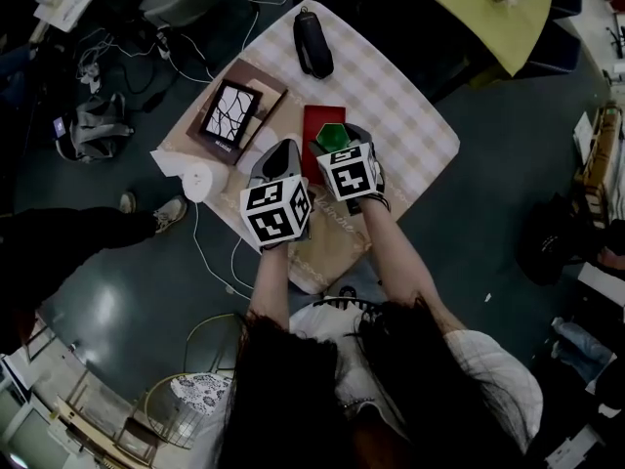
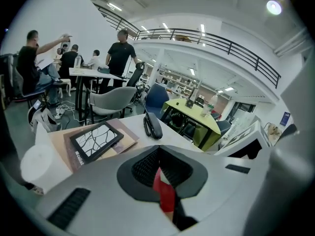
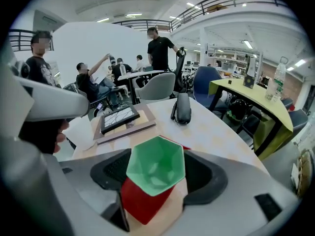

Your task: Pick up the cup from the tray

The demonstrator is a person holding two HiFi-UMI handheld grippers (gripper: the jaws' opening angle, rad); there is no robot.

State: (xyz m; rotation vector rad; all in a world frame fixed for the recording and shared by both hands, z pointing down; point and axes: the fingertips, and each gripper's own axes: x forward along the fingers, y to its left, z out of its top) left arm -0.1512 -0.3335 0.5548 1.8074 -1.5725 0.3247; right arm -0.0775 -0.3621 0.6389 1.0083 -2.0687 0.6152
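A green faceted cup (image 1: 333, 136) stands on a red tray (image 1: 318, 118) near the middle of the checked table. In the right gripper view the cup (image 3: 156, 166) sits between the two dark pads (image 3: 113, 168) of my right gripper (image 3: 157, 156), its rim reaching to both. I see no pad pressing on it, and the red tray (image 3: 140, 205) shows below. My left gripper (image 1: 282, 151) hovers just left of the tray with its tips together and nothing held. In its own view the left gripper (image 2: 158, 154) shows only a red sliver of tray (image 2: 165, 195) behind the jaws.
A black pouch (image 1: 312, 42) lies at the table's far edge. A black-framed picture (image 1: 229, 113) rests on a brown board at the left, with a white round object (image 1: 198, 181) by the near-left corner. A yellow-green table (image 1: 479, 8) stands beyond. Several people sit and stand in the background.
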